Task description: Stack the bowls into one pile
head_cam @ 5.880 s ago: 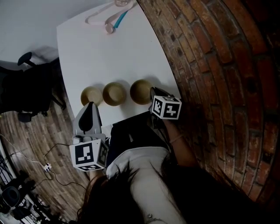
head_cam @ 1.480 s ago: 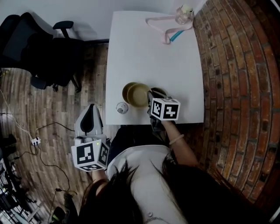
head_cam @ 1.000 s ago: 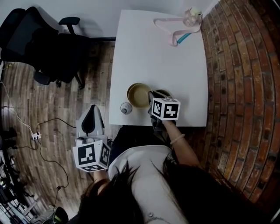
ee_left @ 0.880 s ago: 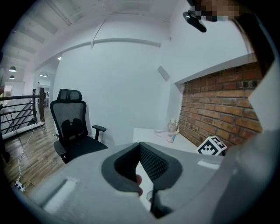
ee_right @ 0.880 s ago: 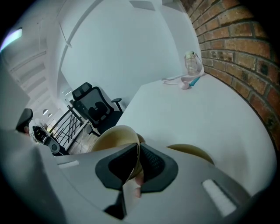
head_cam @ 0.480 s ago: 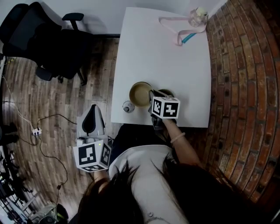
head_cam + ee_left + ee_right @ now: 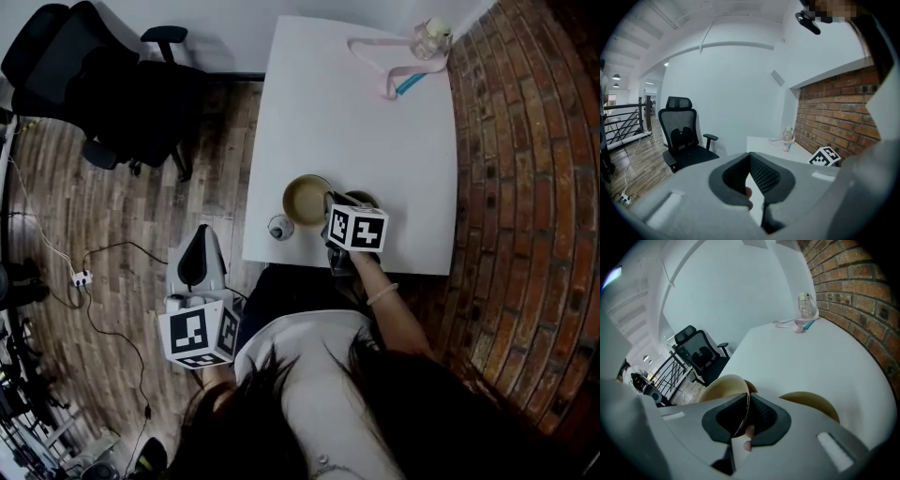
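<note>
My right gripper [image 7: 330, 204] [image 7: 747, 398] is shut on the rim of a tan bowl [image 7: 305, 199] [image 7: 723, 386], which it holds tilted near the table's front edge. Right behind that bowl, the right gripper view shows the edge of a second tan bowl [image 7: 751, 386] under it. A third bowl [image 7: 362, 198] [image 7: 810, 402] stands to the right, half hidden by the gripper's marker cube. My left gripper [image 7: 195, 259] [image 7: 750, 157] hangs off the table to the left, above the wooden floor. Its jaws meet with nothing between them.
The white table [image 7: 356, 122] runs along a brick wall [image 7: 525, 187]. A jar [image 7: 431, 36] with a pink strap [image 7: 380, 52] sits at its far right corner. A small round grey object [image 7: 280, 228] lies by the near left corner. A black office chair [image 7: 103, 98] stands left.
The held bowl has shifted left and now covers the bowl beneath it, which showed beside it 1.5 s ago. The left gripper has stayed off the table.
</note>
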